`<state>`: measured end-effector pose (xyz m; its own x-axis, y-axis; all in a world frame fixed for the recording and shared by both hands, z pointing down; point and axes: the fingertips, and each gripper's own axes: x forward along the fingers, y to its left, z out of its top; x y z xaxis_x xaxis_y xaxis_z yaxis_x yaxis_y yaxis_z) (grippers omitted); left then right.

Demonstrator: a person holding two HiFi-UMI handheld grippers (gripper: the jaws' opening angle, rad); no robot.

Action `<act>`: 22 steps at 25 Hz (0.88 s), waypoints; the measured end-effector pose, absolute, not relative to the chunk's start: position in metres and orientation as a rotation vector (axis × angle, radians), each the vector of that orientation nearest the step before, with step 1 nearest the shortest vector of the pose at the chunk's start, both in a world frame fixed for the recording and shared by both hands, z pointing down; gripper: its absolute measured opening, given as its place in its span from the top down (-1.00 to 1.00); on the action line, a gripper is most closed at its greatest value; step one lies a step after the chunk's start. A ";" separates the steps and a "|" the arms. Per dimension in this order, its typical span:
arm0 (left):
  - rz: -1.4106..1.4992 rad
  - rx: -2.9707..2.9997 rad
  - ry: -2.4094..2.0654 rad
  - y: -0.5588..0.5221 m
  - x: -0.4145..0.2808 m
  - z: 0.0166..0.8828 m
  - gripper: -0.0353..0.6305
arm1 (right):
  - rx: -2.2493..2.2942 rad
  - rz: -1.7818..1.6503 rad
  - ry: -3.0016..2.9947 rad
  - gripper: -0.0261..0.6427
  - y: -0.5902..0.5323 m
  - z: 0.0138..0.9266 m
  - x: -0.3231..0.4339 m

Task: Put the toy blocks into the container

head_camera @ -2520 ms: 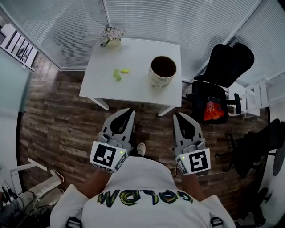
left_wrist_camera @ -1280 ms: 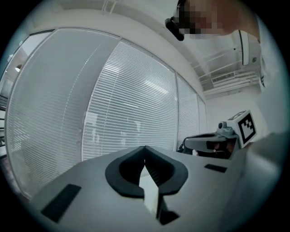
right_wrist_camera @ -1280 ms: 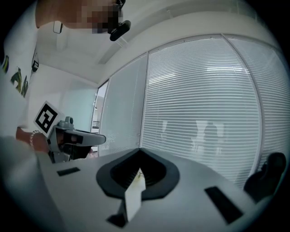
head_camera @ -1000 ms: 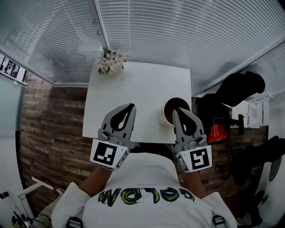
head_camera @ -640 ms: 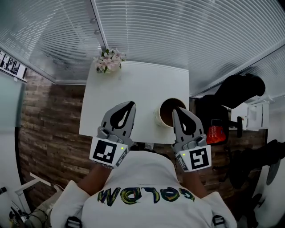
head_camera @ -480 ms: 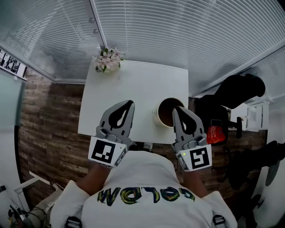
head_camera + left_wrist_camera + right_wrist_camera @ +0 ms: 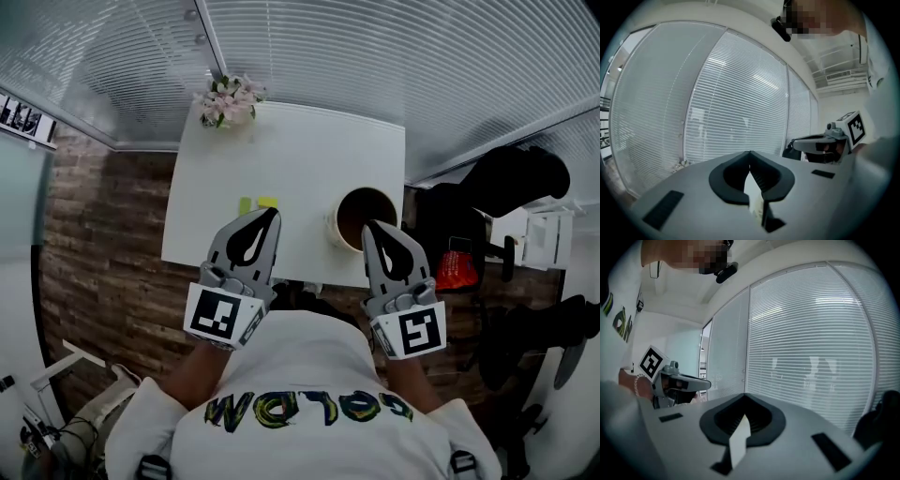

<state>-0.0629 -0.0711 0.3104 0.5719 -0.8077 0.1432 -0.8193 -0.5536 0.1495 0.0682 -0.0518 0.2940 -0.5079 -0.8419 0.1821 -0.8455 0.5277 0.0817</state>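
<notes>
**At the near table edge: both grippers closed and empty**

The left gripper (image 7: 270, 214) has its jaws fully together with nothing between them, and so does the right gripper (image 7: 367, 227). Just ahead of the left tips, the toy blocks (image 7: 256, 203), one green and one yellow, lie side by side on the table (image 7: 300, 150). The container (image 7: 336, 225) stands directly at the right tips.

Hazards:
- Advancing the left gripper unopened would likely shove the blocks away.
- A grip across both blocks may drop one.
- The right gripper could knock the container's rim.
</notes>
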 end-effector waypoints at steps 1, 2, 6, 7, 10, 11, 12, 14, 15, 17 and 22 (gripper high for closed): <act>0.090 2.596 -1.365 -0.070 -0.064 0.314 0.85 | 1.433 0.037 -2.566 0.89 -0.051 0.297 0.068; 0.094 2.589 -1.368 -0.069 -0.065 0.317 0.85 | 1.431 0.046 -2.566 0.90 -0.051 0.301 0.068; 0.107 2.576 -1.400 -0.068 -0.076 0.328 0.85 | 1.430 0.055 -2.570 0.90 -0.051 0.305 0.067; 0.112 2.581 -1.411 -0.068 -0.078 0.330 0.85 | 1.431 0.053 -2.572 0.89 -0.051 0.305 0.066; 0.157 2.599 -1.438 -0.069 -0.085 0.343 0.85 | 1.426 0.052 -2.583 0.89 -0.052 0.306 0.064; 0.178 2.601 -1.440 -0.069 -0.087 0.350 0.82 | 1.423 0.052 -2.588 0.90 -0.052 0.307 0.062; 0.200 2.603 -1.438 -0.070 -0.088 0.357 0.77 | 1.419 0.053 -2.591 0.89 -0.052 0.307 0.061; 0.256 2.614 -1.425 -0.072 -0.091 0.376 0.68 | 1.416 0.058 -2.596 0.89 -0.053 0.309 0.059; 0.286 2.620 -1.412 -0.072 -0.091 0.386 0.65 | 1.415 0.062 -2.598 0.90 -0.054 0.310 0.058; 0.340 2.639 -1.381 -0.073 -0.093 0.407 0.60 | 1.412 0.066 -2.600 0.89 -0.056 0.311 0.055; 0.450 2.612 -1.308 -0.075 -0.102 0.474 0.50 | 1.406 0.075 -2.596 0.89 -0.058 0.315 0.052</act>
